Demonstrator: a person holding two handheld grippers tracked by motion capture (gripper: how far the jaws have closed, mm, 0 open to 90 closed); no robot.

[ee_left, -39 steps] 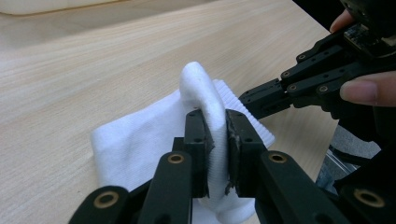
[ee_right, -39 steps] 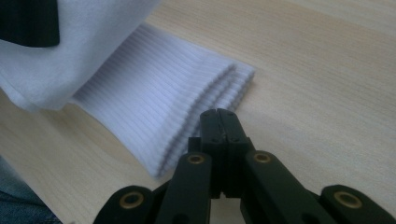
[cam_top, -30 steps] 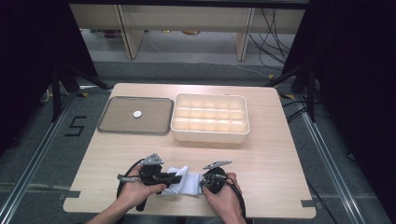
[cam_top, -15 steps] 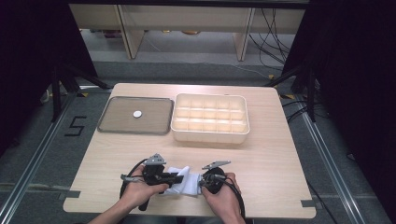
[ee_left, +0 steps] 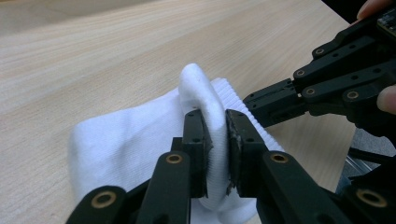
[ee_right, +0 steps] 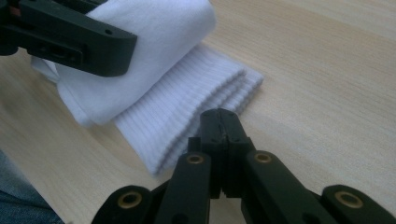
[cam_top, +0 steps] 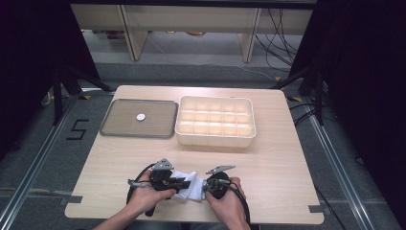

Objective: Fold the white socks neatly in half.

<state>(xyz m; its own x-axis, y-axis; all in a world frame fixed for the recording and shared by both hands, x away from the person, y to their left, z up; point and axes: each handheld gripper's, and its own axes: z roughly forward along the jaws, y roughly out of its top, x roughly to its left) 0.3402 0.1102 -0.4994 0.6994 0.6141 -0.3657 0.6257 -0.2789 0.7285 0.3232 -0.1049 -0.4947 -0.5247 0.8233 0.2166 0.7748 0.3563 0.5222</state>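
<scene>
A white sock lies folded near the table's front edge, between the two hands. My left gripper is shut on a raised fold of the sock, the cloth pinched between its pads. In the high view this left gripper reaches in from the left. My right gripper is shut, pads together with no cloth seen between them, its tip at the ribbed cuff of the sock. Seen from above, the right gripper points left at the sock. The left gripper crosses the top of the right gripper view.
A dark flat tray at the back left holds one small white round piece. Beside it stands a cream box divided into several compartments. The table's front edge runs just below the hands.
</scene>
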